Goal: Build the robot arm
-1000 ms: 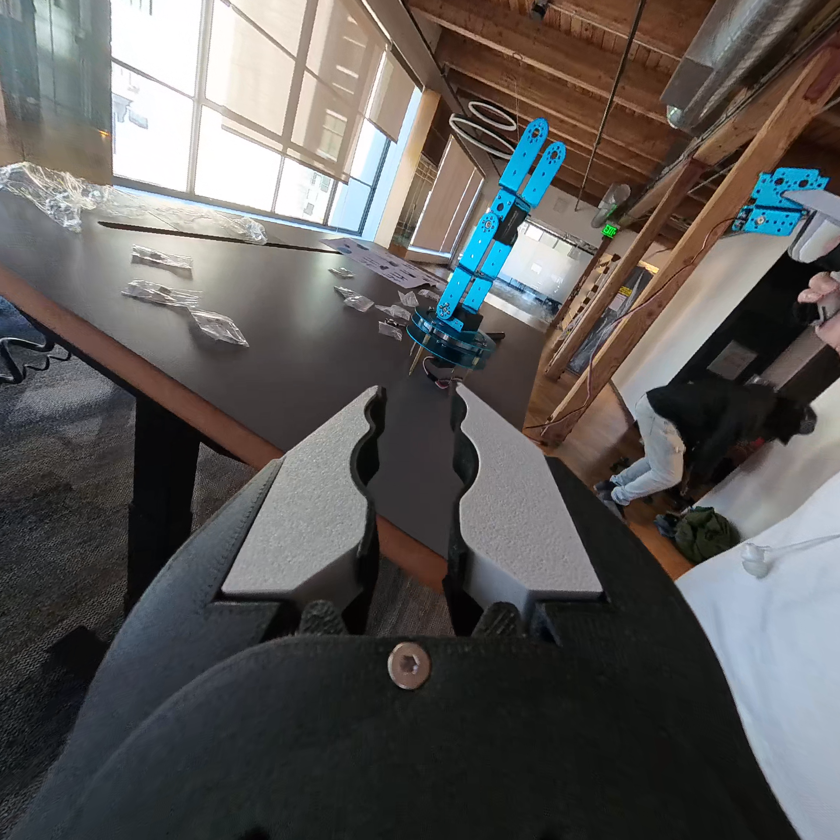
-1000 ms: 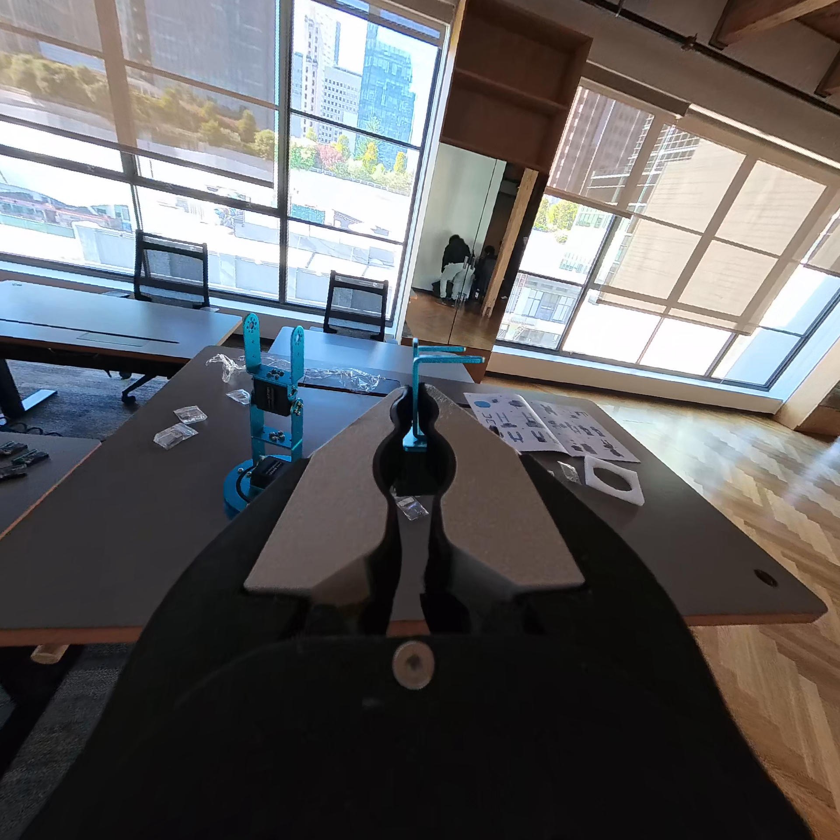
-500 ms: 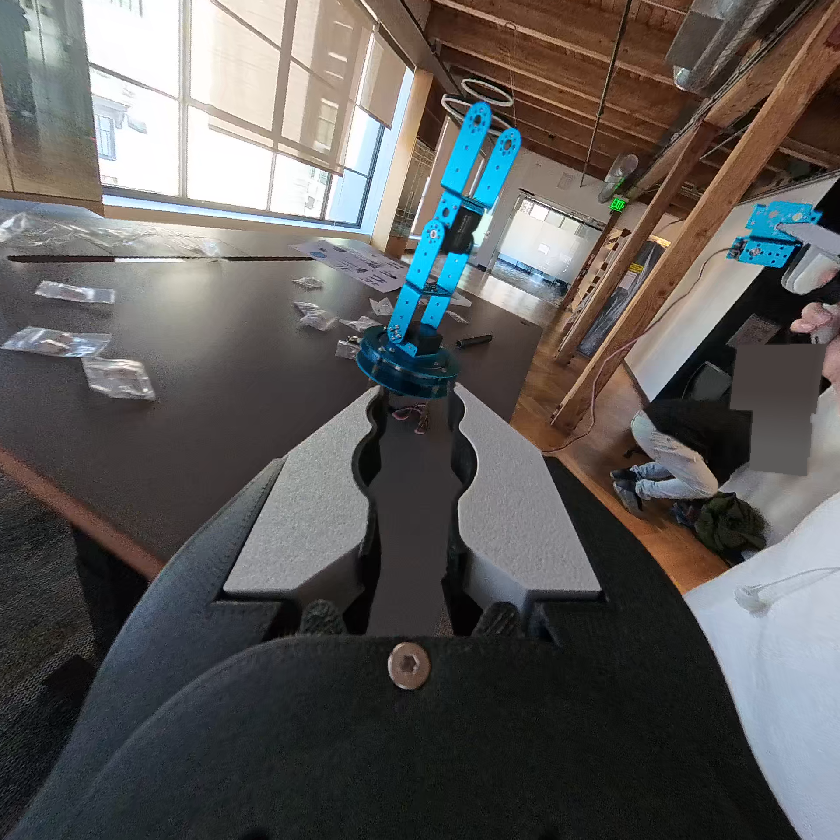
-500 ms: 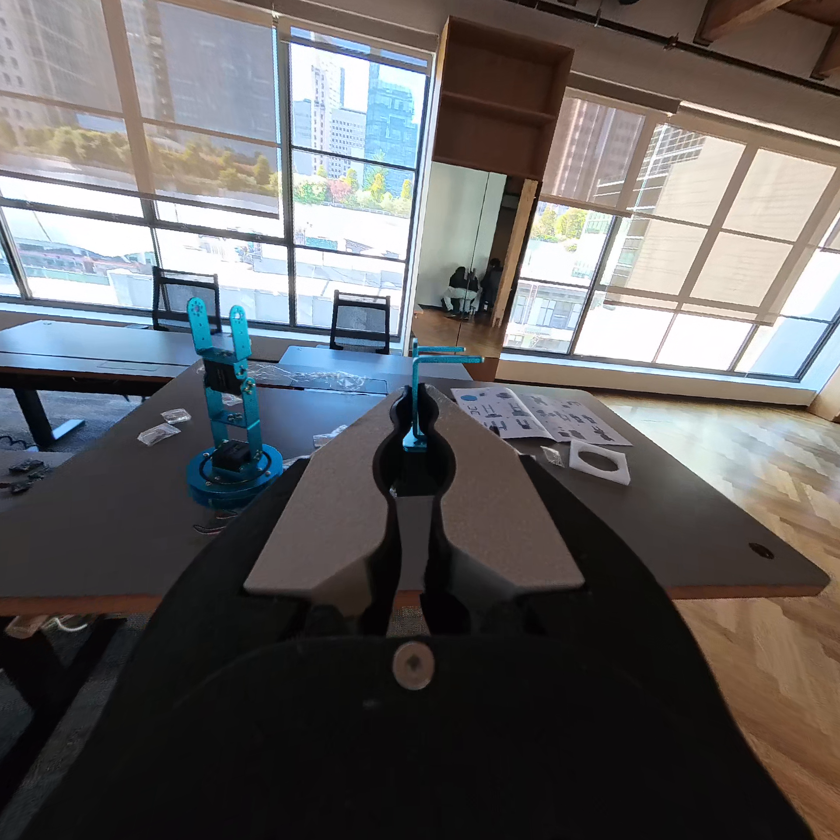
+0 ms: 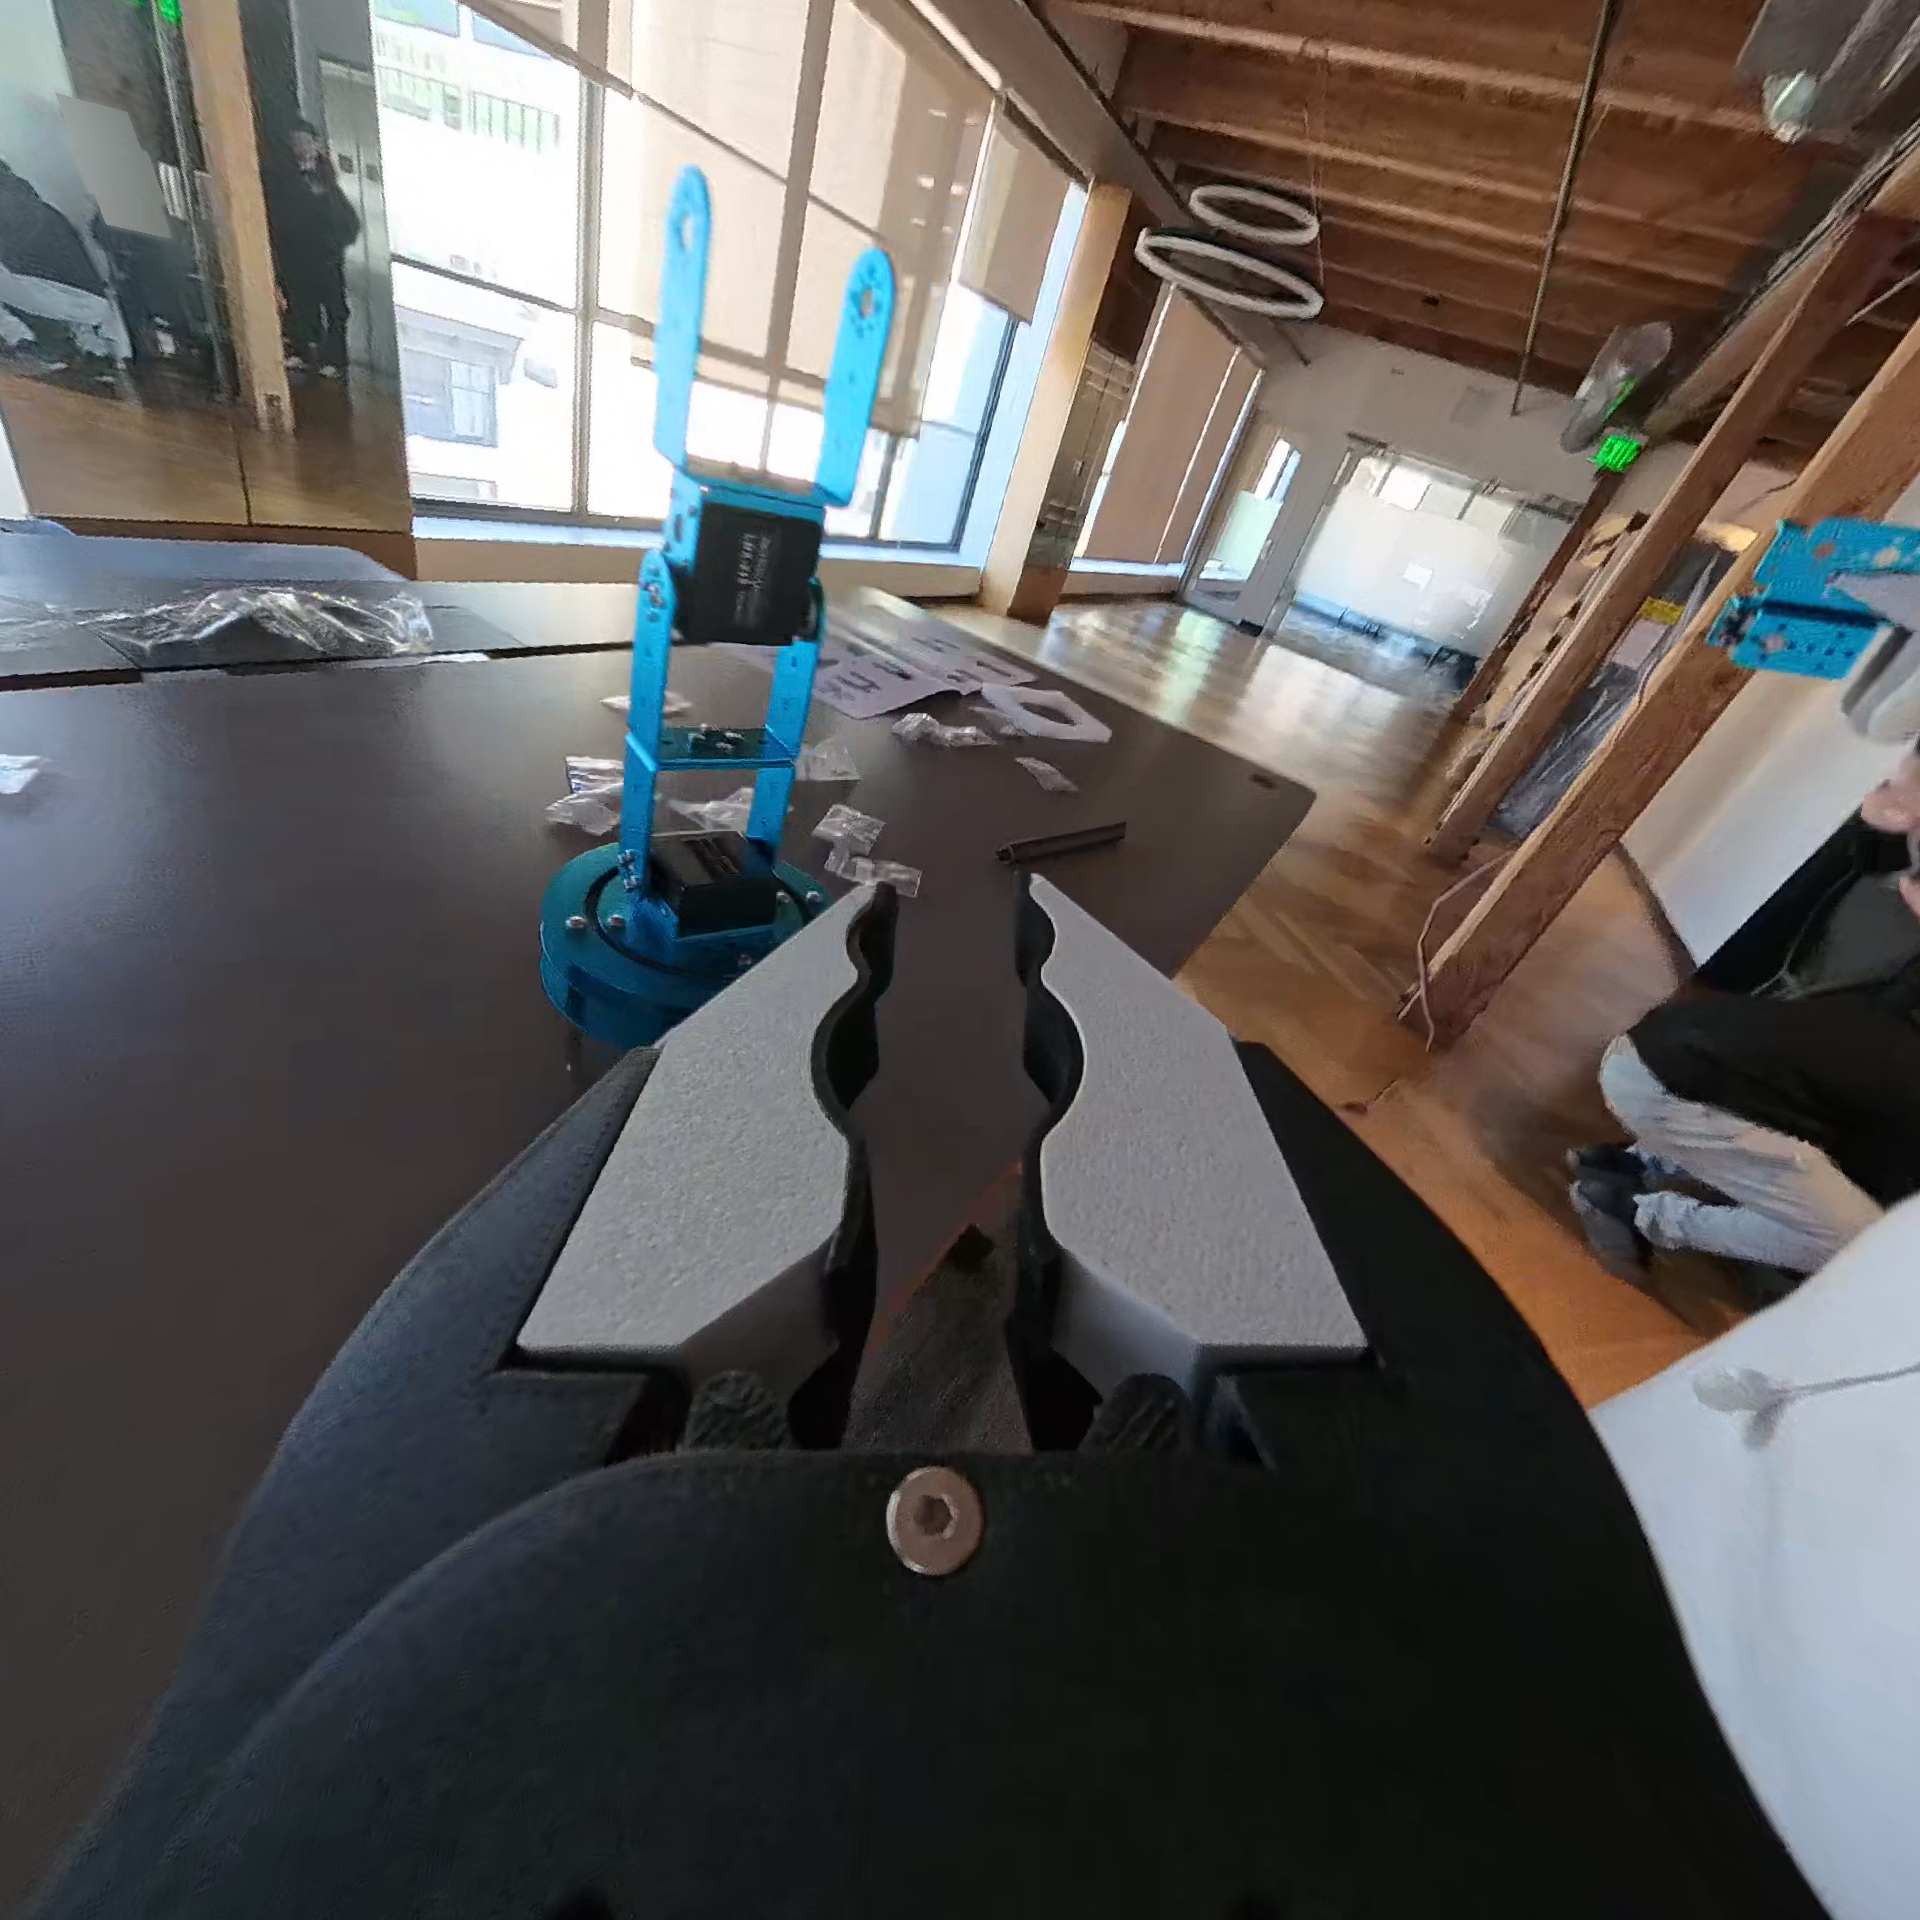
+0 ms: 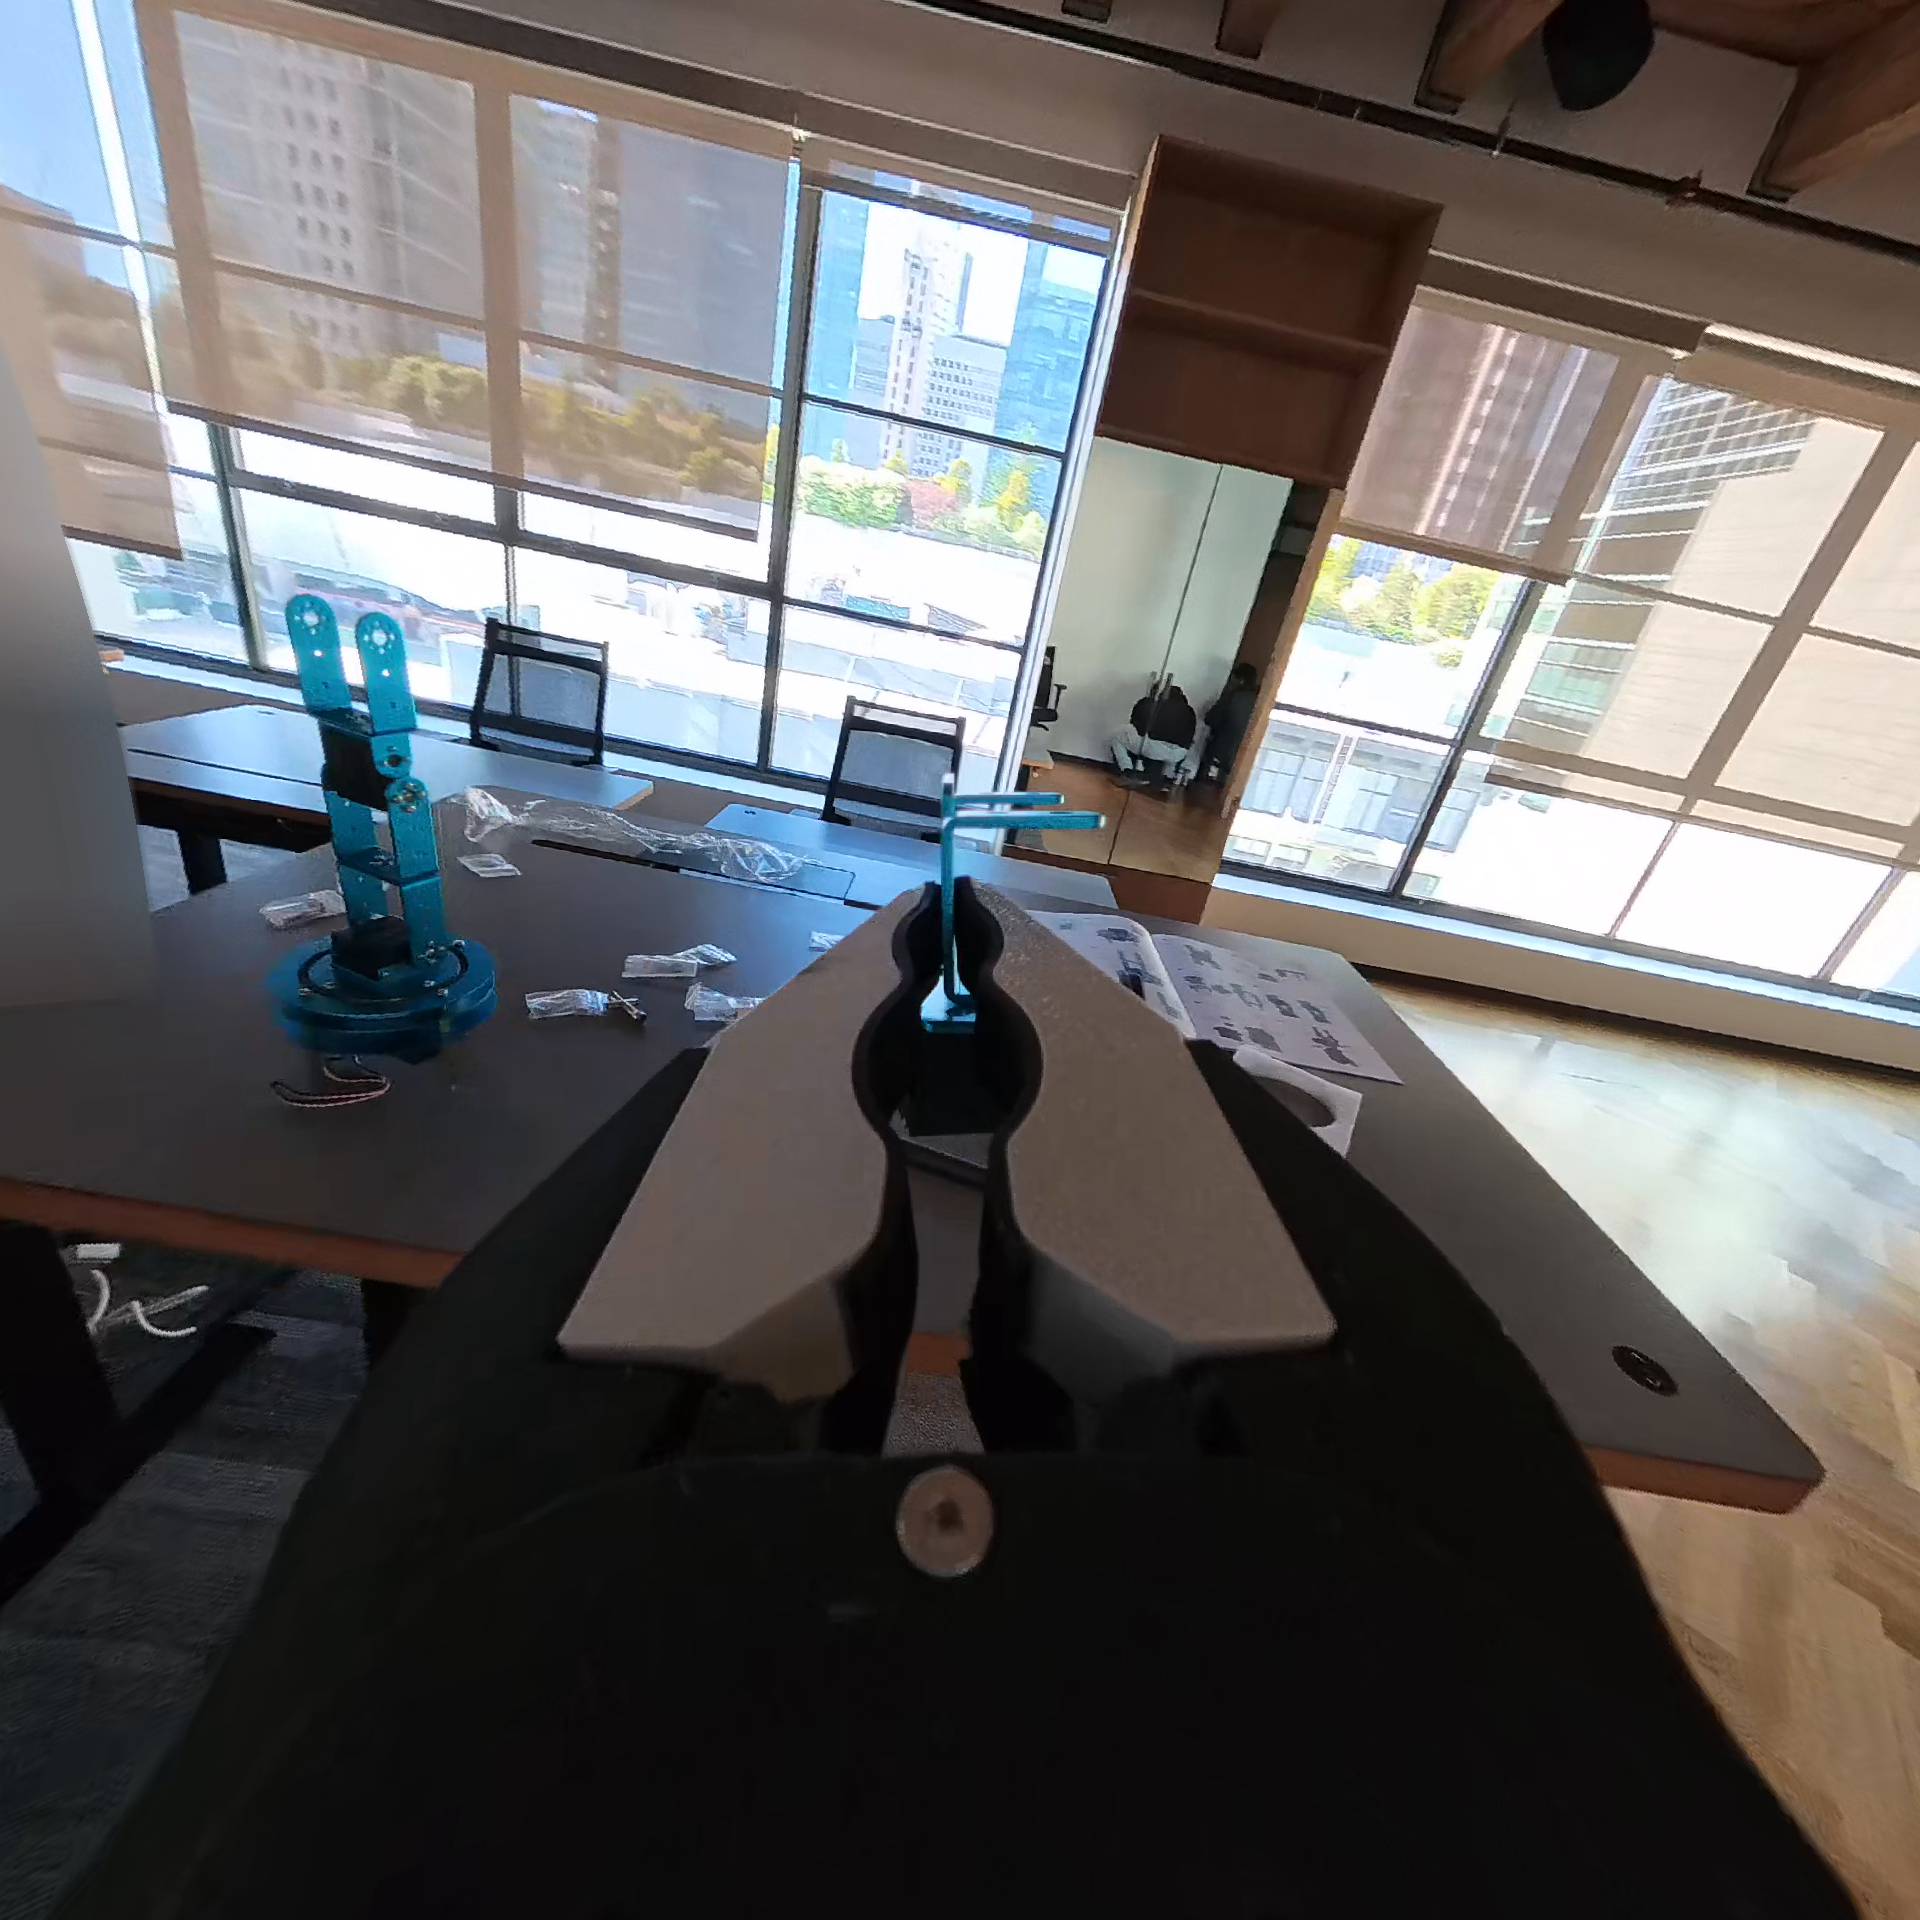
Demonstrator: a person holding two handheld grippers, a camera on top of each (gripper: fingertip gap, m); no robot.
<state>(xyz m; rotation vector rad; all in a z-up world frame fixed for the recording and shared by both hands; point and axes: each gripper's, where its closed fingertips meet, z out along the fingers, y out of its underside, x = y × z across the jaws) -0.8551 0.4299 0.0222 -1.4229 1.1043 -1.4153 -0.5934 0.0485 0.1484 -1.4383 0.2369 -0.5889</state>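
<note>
A blue metal arm assembly [image 5: 717, 727] with black servos stands on a round blue base on the dark table [image 5: 260, 935]. My left gripper [image 5: 951, 899] is open and empty, just right of the base and close to it. My right gripper [image 6: 951, 894] is shut on a blue metal bracket part [image 6: 966, 862] that sticks up between its fingers; it is held in the air at the table's near edge. That part and gripper also show at the far right of the left wrist view [image 5: 1808, 613]. The assembly also shows at the left of the right wrist view [image 6: 374, 862].
Several small clear plastic bags [image 5: 852, 831] lie around the base. A black rod-like tool [image 5: 1060, 842] lies near the table edge. An instruction sheet [image 6: 1226, 987] and a white foam piece [image 6: 1299, 1101] lie on the right. A person [image 5: 1766, 1091] crouches on the wood floor. One gripper's finger ends stand about 50 cm off the other's.
My left gripper has moved forward over the table and come close to the blue assembly's base. My right gripper has kept hold of the blue bracket and turned rightward, the assembly sliding left in its view.
</note>
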